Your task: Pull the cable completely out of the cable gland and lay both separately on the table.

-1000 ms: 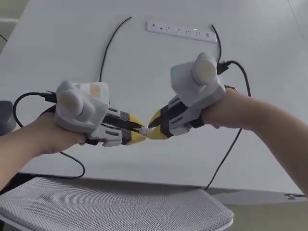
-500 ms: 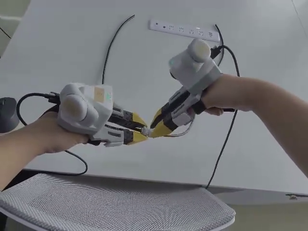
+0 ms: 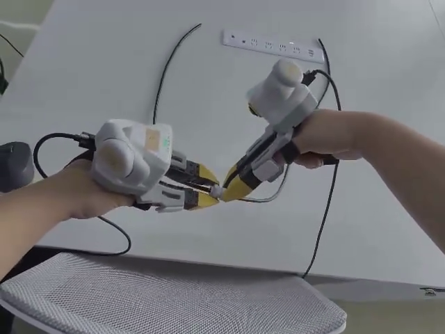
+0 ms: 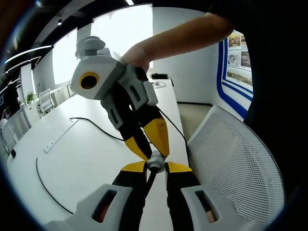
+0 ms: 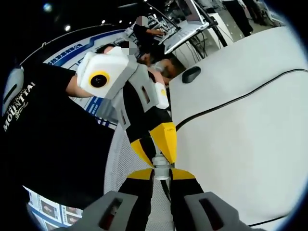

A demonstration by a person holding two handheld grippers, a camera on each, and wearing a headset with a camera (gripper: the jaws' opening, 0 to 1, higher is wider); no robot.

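Your cable gland (image 3: 217,191) is a small white-grey cylinder held up above the table (image 3: 104,69). It is caught where the yellow tips of your left tongs (image 3: 207,195) and right tongs (image 3: 233,189) meet. The cable (image 3: 270,193) is thin and grey and not yet out of the gland. It leaves on the right tongs' side and sags in a slack loop beneath them.
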